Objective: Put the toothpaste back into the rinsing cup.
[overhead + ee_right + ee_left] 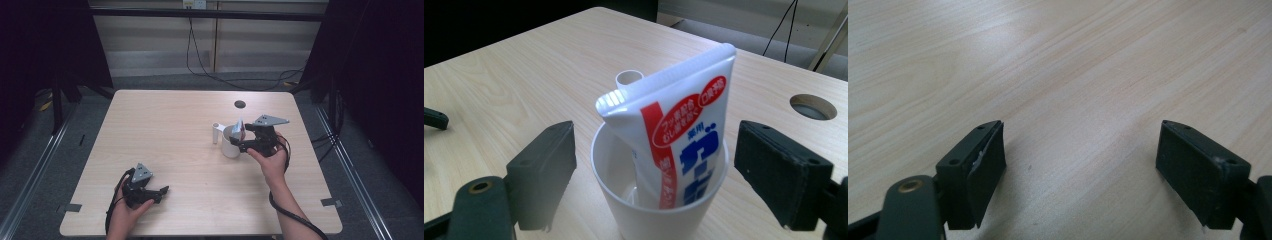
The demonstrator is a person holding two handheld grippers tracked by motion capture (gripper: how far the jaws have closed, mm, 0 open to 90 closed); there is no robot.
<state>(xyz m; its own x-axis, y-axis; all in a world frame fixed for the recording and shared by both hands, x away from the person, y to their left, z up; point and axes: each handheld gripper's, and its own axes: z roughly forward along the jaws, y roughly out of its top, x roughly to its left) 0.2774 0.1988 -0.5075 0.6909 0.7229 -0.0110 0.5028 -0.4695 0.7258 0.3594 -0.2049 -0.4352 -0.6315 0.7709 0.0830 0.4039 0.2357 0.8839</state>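
Toothpaste tube [674, 135] stands inside a white cup [654, 210], leaning rather than upright: its long axis runs from the bottom of the cup up and out over the rim, with the flat crimped end [664, 82] topmost and tilted toward the far side of the desk [524, 75]. Its lower end is down in the cup, hidden by the cup wall. The printed face, white with a red stripe, red ovals and blue lettering, is turned toward the right tongs [651, 165].

In the right gripper view the label, the crimp and the inside of the cup are plain to read; from the high view the tube [239, 130] is a small pale sliver poking out of the cup [231, 142], but that view places it on the desk, just in front of the right tongs [239, 140] and well apart from the left tongs [161, 192] near the front edge. The left gripper view gives bare wood grain [1063, 65] between its two black jaws.

Cup and tube sit between the right tongs' jaws, one jaw on either side of the cup, each standing clear of the cup wall and the tube: released, gripping nothing. A small white cylinder [629, 78] stands just behind the cup. The left tongs [1080, 150] are spread wide too, released, close above the desk.
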